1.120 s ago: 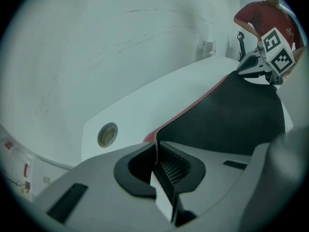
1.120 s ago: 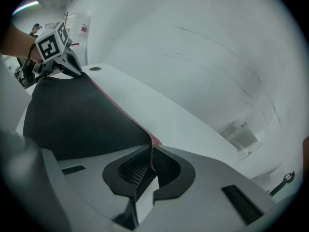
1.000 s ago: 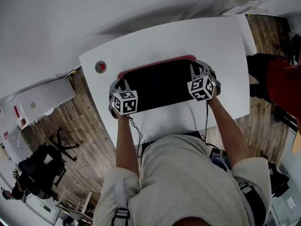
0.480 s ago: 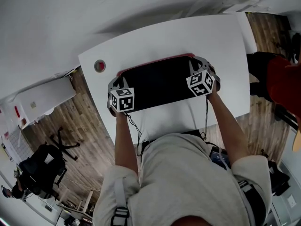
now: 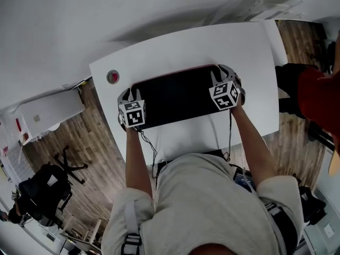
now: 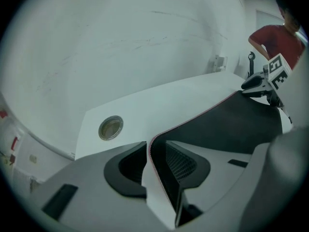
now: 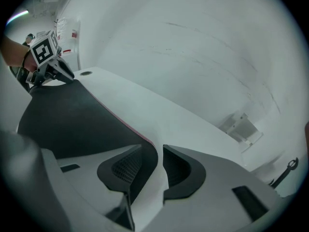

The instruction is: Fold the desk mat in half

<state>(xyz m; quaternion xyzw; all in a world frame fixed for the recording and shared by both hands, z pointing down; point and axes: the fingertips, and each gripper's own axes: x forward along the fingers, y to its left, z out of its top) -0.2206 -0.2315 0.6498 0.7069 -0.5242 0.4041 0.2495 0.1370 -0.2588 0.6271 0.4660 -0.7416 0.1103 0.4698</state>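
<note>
Black desk mat [image 5: 175, 97] lies folded on white table [image 5: 212, 41], corners between the opening left tongs [image 6: 155, 146] and right tongs [image 7: 153, 151].

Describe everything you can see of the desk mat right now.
The desk mat is black, thin and flexible-looking, with red trim along its far edge. It lies on the white table as a long rectangle running left to right, apparently doubled over. Its far left corner curls up between the jaws of the left gripper, its far right corner between those of the right gripper. Both pairs of jaws are opening, with gaps beside the mat.
</note>
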